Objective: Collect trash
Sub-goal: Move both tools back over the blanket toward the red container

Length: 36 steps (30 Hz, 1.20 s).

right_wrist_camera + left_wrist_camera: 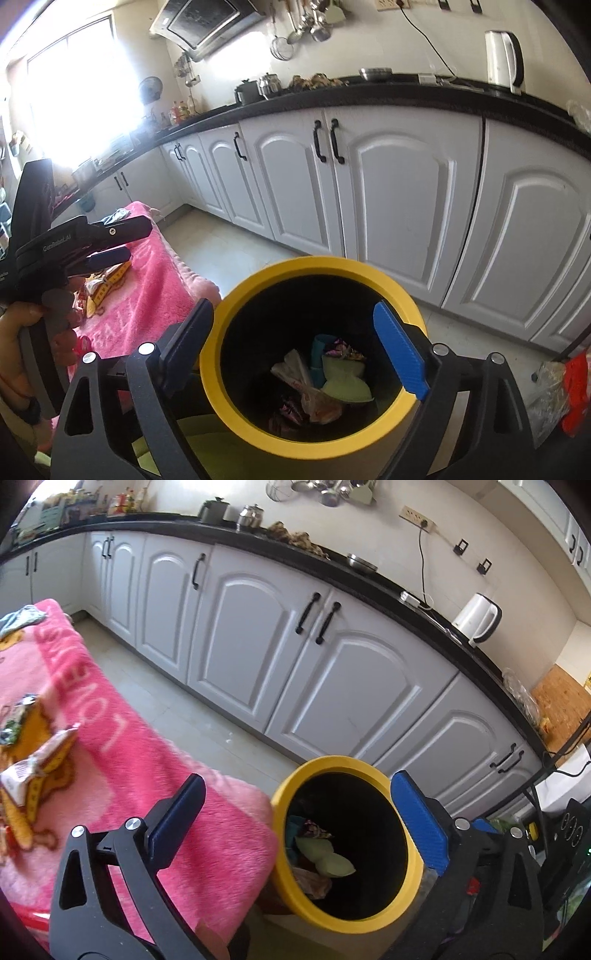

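A yellow-rimmed bin (282,871) (258,439) stands beside a table under a pink blanket (155,797) (147,291). Several wrappers (325,860) (314,384) lie inside the bin. More wrappers (33,764) (107,280) lie on the blanket. My left gripper (303,812) is open and empty, above the blanket's edge and the bin; it also shows in the right wrist view (110,243), over the blanket wrappers. My right gripper (295,347) is open and empty, directly above the bin mouth.
White kitchen cabinets (332,672) (406,206) with a black counter run behind. A white kettle (478,618) (504,61) stands on the counter. Bags (561,391) lie on the floor at the right. Tiled floor (207,720) lies between table and cabinets.
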Tool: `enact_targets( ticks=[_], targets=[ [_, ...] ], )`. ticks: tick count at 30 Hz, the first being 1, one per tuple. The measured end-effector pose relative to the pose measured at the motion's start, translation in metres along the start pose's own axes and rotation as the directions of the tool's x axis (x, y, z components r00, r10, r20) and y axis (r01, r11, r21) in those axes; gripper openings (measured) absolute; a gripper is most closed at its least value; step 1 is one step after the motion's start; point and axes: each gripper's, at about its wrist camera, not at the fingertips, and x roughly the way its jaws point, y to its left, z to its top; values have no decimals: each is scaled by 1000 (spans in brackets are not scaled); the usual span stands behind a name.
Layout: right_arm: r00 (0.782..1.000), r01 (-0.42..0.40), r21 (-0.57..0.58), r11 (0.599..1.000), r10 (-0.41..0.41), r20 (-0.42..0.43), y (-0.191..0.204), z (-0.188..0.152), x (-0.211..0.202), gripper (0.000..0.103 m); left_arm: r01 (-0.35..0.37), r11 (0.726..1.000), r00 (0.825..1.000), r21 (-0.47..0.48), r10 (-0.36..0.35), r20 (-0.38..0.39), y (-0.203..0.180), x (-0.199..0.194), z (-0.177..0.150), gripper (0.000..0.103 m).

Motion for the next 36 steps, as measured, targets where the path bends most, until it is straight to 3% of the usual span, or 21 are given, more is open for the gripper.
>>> enact_targets(
  ticks=[10,21,36],
  targets=[
    [998,-33,-85,996,38,58,37,5,-15,90,-47,998,995,-51,51,84,35,-45,0,92],
    [993,-78,-214,974,94,66,86,5,-17,93,-103,983,979,-155,127,156,88,-89,-1,92],
    [973,-218,-398,891,231,-17,178,-12,-8,95,-159,946,958,-282,217,189,152,-127,-10,92]
  ],
)
